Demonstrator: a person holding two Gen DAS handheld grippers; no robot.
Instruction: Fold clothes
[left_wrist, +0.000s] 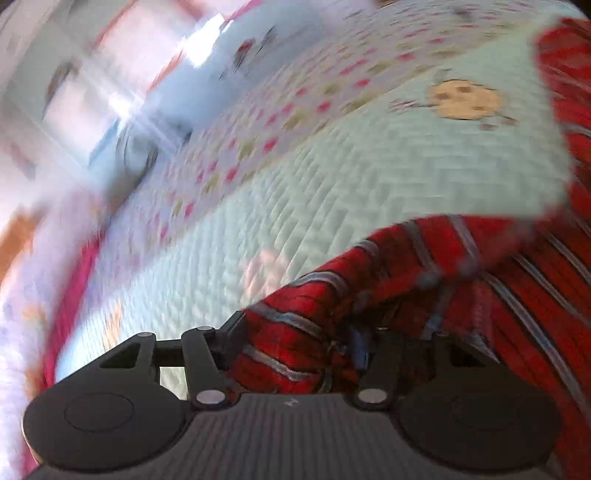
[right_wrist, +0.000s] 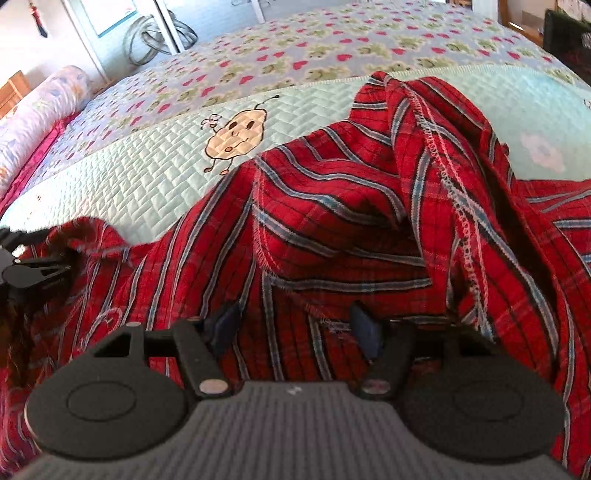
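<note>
Both tools spread over the red plaid garment (right_wrist: 332, 229), bare quilt (right_wrist: 122, 184) beyond.

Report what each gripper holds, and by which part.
Left gripper seems to pinch the red plaid garment by a bunched edge; right gripper is open over it, holding nothing.

Left wrist view motion-blurred throughout. Bunched red plaid cloth garment (left_wrist: 295, 347) hides the left gripper's (left_wrist: 295, 343) fingertips; cloth cut off at three o'clock, grip indeterminable.
</note>
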